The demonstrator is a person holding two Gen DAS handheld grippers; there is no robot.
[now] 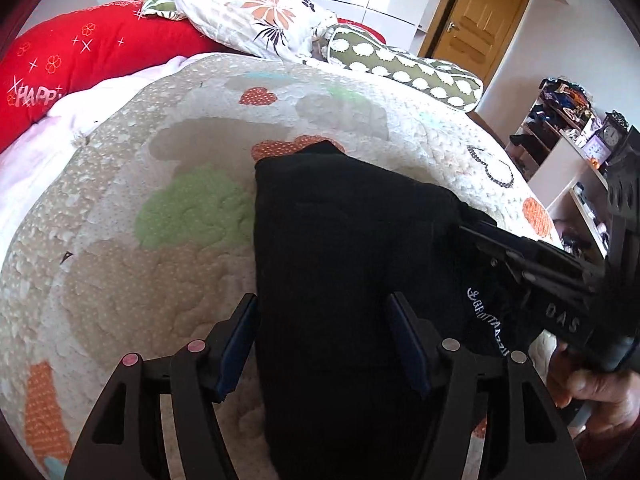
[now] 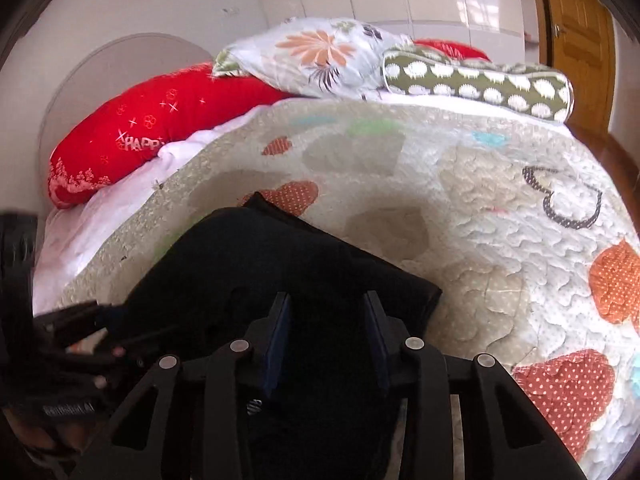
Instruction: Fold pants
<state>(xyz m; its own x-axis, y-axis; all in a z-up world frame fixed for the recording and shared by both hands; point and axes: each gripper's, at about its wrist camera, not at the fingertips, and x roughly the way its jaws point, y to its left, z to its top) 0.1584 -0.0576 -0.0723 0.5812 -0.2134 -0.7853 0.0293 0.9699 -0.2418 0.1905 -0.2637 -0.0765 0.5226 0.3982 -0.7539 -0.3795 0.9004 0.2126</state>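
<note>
A pair of black pants (image 1: 340, 248) is seen lying folded into a compact stack on a quilted bedspread (image 1: 160, 208) patterned with hearts, near the front edge of the bed. The left tongs (image 1: 324, 344) are held spread just above the near end of the pants, with one blue-padded finger (image 1: 236, 352) over the quilt at the garment's left edge and the other over the dark cloth; nothing is pinched between them. The right tongs (image 2: 326, 336) are likewise held apart, both fingers poised over the black fabric, and no cloth can be seen clamped between the pads. In the left wrist view the right tongs (image 1: 480, 228) are shown reaching in from the right, their tips at the pants' right edge. White lettering (image 1: 484, 320) is visible on the garment near that side. At the head of the bed, a red pillow (image 1: 92, 60), a floral pillow (image 1: 248, 12) and a green spotted bolster (image 1: 404, 68) are piled together. A wooden door (image 1: 480, 20) and cluttered shelves (image 1: 560, 120) are seen beyond the bed.
</note>
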